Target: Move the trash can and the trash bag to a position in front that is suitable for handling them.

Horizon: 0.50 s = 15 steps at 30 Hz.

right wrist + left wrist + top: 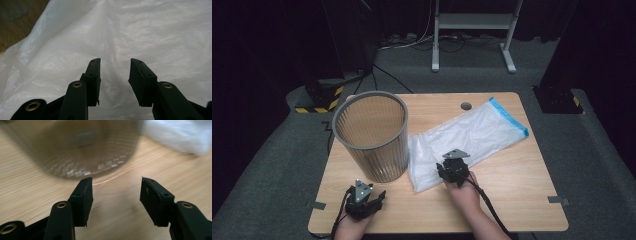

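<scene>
Wood-grain table [512, 175] on grey carpet, dark curtains around, white stand legs behind. My right gripper [451, 169] sits over the white plastic bag [472, 135], jaws partly open, gripping nothing. Left gripper [371, 199] gapes wide, empty, just before the ribbed wastebasket [372, 135].

Table brightly lit amid dark surroundings; left gripper view motion-blurred.

One bin [372, 135], one plastic bag [467, 140], two grippers, left [364, 200] and right [452, 167], two hands, one worktop [522, 180], one stand [472, 25] behind.
</scene>
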Tool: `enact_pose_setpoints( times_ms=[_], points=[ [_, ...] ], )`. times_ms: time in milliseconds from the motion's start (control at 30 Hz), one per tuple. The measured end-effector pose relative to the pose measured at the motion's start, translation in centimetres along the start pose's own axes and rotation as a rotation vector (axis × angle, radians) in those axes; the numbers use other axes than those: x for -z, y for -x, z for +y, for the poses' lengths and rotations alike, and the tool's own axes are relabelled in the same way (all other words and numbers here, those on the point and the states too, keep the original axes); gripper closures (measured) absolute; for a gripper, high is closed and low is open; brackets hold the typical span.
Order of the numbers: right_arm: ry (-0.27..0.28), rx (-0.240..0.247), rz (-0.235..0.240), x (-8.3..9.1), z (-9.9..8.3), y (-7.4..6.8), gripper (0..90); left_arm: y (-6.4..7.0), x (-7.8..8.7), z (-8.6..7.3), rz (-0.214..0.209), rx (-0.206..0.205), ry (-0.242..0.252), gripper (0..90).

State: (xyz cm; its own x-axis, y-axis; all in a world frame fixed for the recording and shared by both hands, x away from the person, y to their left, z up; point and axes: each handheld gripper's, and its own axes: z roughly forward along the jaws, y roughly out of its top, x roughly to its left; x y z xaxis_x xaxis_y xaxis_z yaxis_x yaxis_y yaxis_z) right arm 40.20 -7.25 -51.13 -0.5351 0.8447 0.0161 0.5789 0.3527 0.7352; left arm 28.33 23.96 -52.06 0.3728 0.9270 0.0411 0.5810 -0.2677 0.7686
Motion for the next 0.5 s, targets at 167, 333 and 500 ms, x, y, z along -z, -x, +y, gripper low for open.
enact_pose_setpoints(
  times_ms=[167,333,500],
  points=[
    [-0.024,0.05,-0.021,0.2,-1.2,0.4,63.8,-1.6,-0.6,-0.5,0.035,0.049,-0.023,42.9],
    [-0.035,0.042,-0.072,3.6,-4.0,4.3,64.5,-1.6,-0.6,-0.5,0.029,0.058,-0.02,42.7],
    [-0.052,-0.006,-0.144,7.1,-6.7,8.0,64.3,-1.8,-0.7,-0.5,0.029,0.074,-0.019,42.4]
  ],
)
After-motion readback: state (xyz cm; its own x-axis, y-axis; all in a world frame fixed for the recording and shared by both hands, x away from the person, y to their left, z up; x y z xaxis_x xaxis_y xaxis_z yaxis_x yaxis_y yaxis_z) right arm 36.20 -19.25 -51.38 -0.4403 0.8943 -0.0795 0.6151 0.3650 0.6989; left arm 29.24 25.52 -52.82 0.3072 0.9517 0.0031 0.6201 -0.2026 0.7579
